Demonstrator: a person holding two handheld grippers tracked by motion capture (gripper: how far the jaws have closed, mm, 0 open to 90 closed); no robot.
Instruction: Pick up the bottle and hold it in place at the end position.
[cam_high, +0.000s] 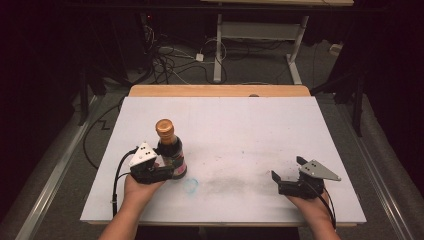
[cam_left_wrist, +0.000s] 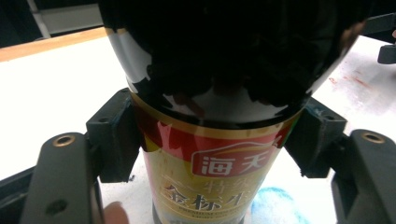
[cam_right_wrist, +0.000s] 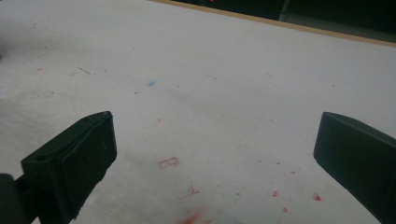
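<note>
A dark soy sauce bottle (cam_high: 170, 150) with a copper cap and a red and gold label stands upright on the white table top (cam_high: 235, 130), left of the middle. My left gripper (cam_high: 167, 170) is shut on its lower body. In the left gripper view the bottle (cam_left_wrist: 215, 140) sits between both pads (cam_left_wrist: 114, 135), which press on its label. My right gripper (cam_high: 287, 172) rests open near the front right of the table. The right gripper view shows its jaws spread wide over the bare, stained surface (cam_right_wrist: 210, 93), my right gripper (cam_right_wrist: 215, 158) holding nothing.
A blue smudge (cam_high: 191, 185) marks the table just right of the bottle, and a grey smear lies toward the right hand. Beyond the wooden far edge (cam_high: 220, 90) are cables on the floor and a white desk frame (cam_high: 260, 35).
</note>
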